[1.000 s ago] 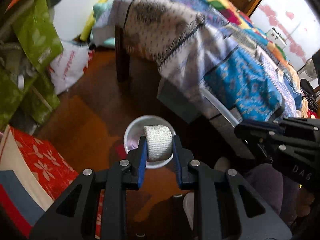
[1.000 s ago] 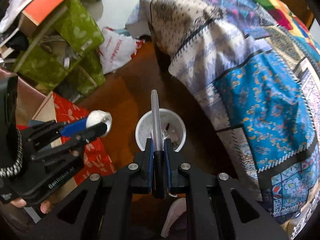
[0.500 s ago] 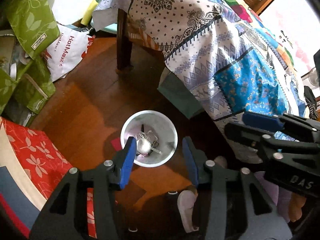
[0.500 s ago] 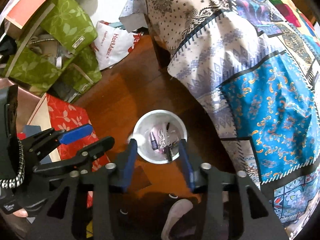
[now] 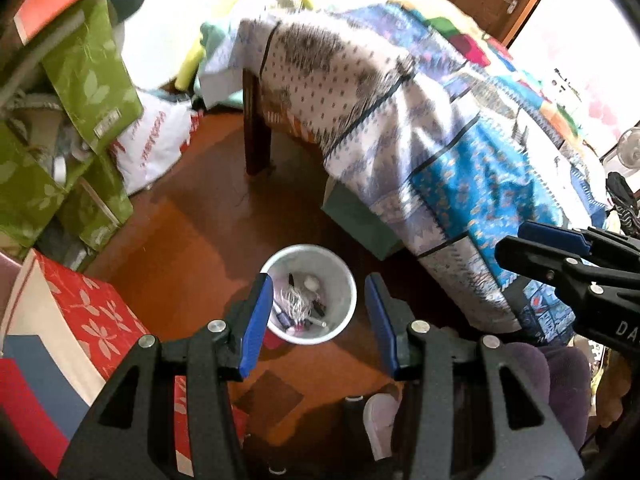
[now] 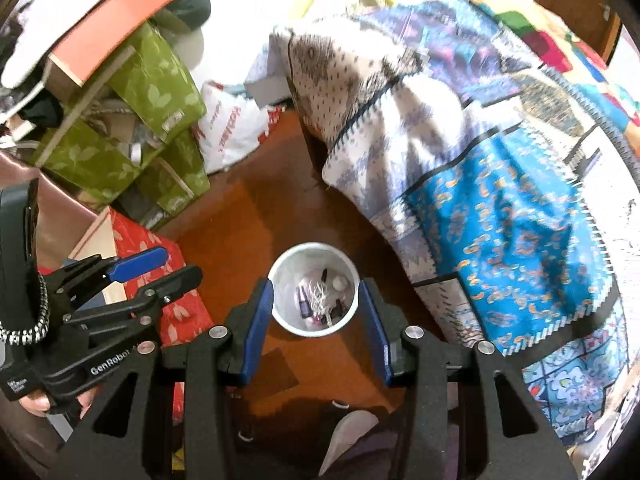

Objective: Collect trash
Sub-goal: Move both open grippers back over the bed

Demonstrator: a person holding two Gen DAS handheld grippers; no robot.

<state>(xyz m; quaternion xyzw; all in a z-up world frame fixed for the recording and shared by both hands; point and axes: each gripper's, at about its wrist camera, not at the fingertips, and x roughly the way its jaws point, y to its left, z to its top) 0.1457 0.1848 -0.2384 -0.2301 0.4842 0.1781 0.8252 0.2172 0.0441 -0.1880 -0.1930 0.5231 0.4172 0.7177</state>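
A white round bin point(image 5: 347, 280) stands on the brown wooden floor and holds small trash: a white roll point(image 5: 311, 281), a pen and tangled bits. It also shows in the right wrist view point(image 6: 280, 312). My left gripper point(image 5: 318, 318) is open and empty, held above the bin. My right gripper point(image 6: 316, 316) is open and empty, also above the bin. The right gripper shows at the right edge of the left wrist view point(image 5: 568, 256). The left gripper shows at the left of the right wrist view point(image 6: 152, 268).
A bed with a patchwork quilt point(image 5: 460, 128) fills the right side. Green fabric boxes point(image 6: 132, 128) and a white shopping bag point(image 6: 232, 128) stand at the left wall. A red floral box point(image 5: 76, 312) sits near left. A foot in a white slipper point(image 5: 380, 420) is below the bin.
My left gripper opened and dropped the white roll into the bin. My right gripper opened and dropped the pen into the bin. Both grippers stay above the bin.
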